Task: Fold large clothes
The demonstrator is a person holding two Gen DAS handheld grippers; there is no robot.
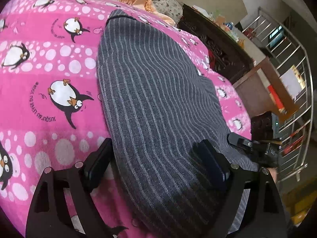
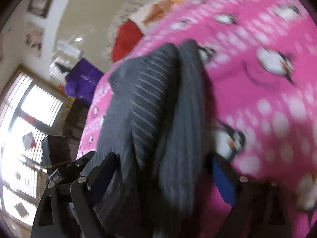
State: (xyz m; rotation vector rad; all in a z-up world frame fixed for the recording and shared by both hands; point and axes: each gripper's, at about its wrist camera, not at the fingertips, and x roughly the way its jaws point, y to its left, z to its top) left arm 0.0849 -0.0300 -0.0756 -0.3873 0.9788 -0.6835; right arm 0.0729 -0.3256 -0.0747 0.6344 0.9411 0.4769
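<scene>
pink penguin blanket (image 1: 49, 63) under striped grey garment (image 1: 154, 99), lying between both grippers' open jaws.

grey striped garment (image 2: 158, 119) between spread right gripper (image 2: 166, 170) fingers

The striped garment (image 1: 158, 103) on the pink blanket (image 1: 49, 75) is viewed closely from both wrists; the right view is seemingly motion-blurred.

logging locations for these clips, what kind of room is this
Most likely a bedroom in a home. A pink penguin-print blanket covers a bed, the grey striped garment lies on it, pillows are piled at its far end, and a barred window lights the room.
</scene>
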